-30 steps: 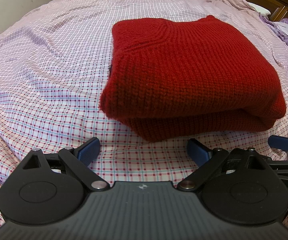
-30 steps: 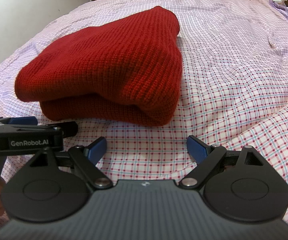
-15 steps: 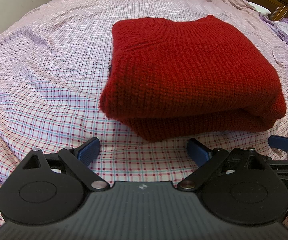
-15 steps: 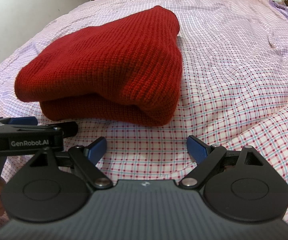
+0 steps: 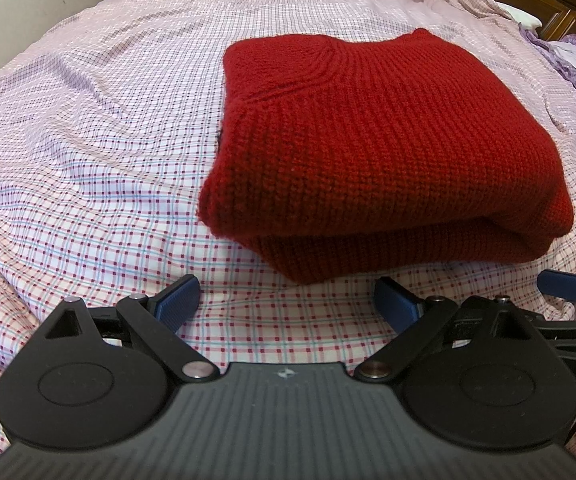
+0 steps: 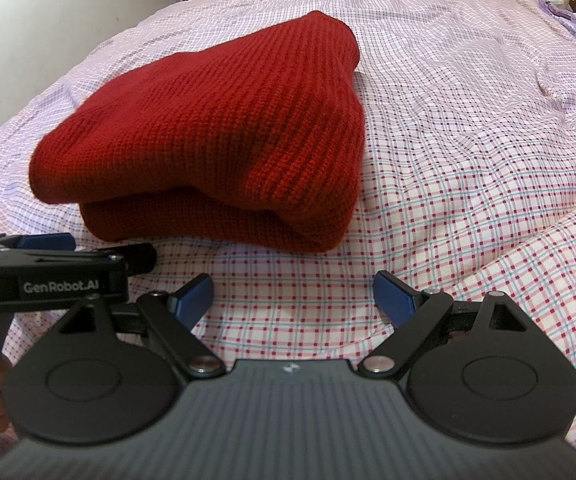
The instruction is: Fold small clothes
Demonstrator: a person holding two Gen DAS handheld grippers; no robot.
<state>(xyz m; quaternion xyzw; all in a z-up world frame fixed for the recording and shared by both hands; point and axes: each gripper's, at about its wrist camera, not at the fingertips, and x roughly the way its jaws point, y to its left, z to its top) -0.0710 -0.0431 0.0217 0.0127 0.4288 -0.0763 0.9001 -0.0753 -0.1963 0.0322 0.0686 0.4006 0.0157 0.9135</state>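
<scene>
One folded red knit sweater (image 5: pixel 384 148) is lying on one checked bedsheet (image 5: pixel 88 128); two grippers, left (image 5: pixel 288 300) and right (image 6: pixel 294 294), are hovering wide apart, gripping nothing.

no change is observed: nothing is displaced, opened or closed between the earlier pictures and this moment.

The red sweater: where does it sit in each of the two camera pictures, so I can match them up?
Left wrist view: the sweater lies folded right of centre, collar toward the far left.
Right wrist view: the sweater lies left of centre, its rounded fold nearest the camera.
Shared landmark: the checked sheet under it; each view also catches the other gripper at its edge.
</scene>
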